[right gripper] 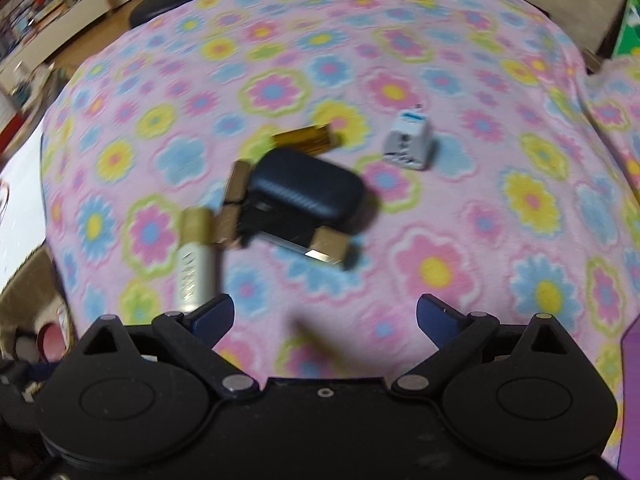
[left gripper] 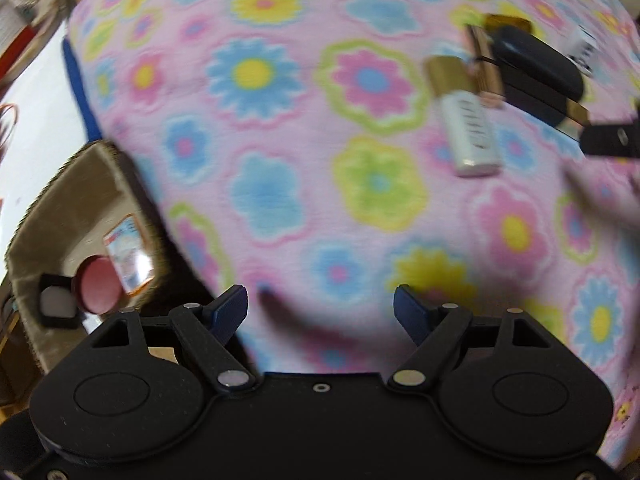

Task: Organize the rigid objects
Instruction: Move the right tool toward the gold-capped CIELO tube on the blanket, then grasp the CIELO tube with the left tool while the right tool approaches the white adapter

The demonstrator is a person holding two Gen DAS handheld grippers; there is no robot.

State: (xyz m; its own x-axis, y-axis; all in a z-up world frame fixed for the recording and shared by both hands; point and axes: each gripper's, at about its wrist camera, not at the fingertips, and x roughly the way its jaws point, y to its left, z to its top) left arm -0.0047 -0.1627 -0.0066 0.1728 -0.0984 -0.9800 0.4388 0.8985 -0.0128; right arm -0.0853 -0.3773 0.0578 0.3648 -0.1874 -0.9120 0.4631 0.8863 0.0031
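**Now the cluster lies ahead of our right tool**

Here we have both tools hanging over a flowered pink fleece blanket [right gripper: 440, 80], pointing steeply down, and both frames are smeared with blur. Our left tool [left gripper: 320, 308] has its jaws standing about half apart with only blanket between them. Our right tool [right gripper: 324, 316] is likewise parted and holds nothing.

The things to sort sit bunched together: a dark blue rounded zip case [right gripper: 308, 190], a white tube with a gold cap [right gripper: 194, 256], a flat gold-and-black box [right gripper: 320, 250] half under the case, a gold bar [right gripper: 308, 138] behind it, and a grey-white plug adapter [right gripper: 408, 144] apart on the far right.

The relation that counts: the white tube lies just beyond the right tool's left finger [right gripper: 212, 316], its long axis running near to far, cap at the far end. From the left tool the same cluster sits far off to the right, so we judge the right hand nearer. A tan fabric basket [left gripper: 76, 184] near the left already holds a round pink compact [left gripper: 100, 286] and other small items.
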